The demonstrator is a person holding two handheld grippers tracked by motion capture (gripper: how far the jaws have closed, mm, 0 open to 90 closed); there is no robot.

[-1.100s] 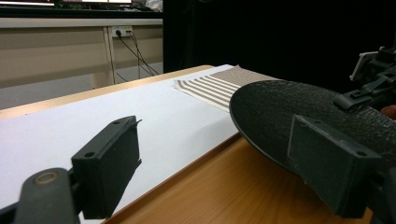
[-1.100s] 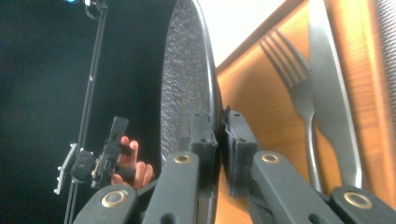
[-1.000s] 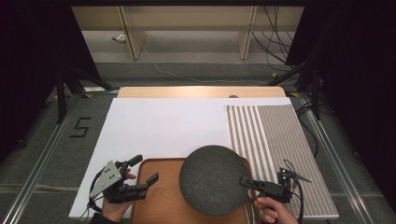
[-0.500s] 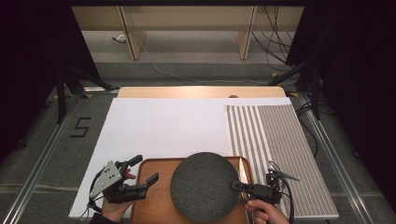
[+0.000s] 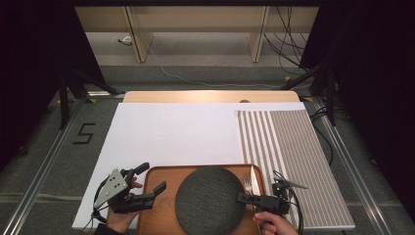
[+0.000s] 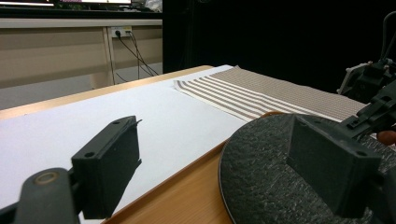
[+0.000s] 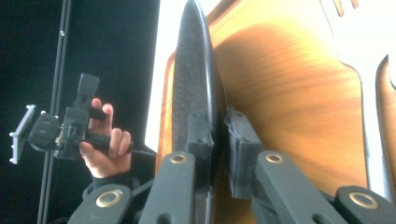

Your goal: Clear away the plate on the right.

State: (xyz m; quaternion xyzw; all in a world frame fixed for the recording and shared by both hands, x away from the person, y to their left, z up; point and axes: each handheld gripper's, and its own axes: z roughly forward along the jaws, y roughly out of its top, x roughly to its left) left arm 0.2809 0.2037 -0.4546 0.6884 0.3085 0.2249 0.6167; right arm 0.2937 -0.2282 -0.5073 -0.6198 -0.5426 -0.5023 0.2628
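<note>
While right gripper (image 7: 218,135) pinches plate (image 5: 210,198) rim, tray (image 5: 159,176) lies beneath.

Two hand-held black grippers worked low at the near edge.

The right gripper (image 7: 215,135) was closed, its jaws pinching the rim of the dark grey round plate (image 5: 210,200). The left gripper (image 5: 147,181) stood with its jaws wide apart, gripping nothing, and the left hand (image 5: 120,218) held it level.
</note>
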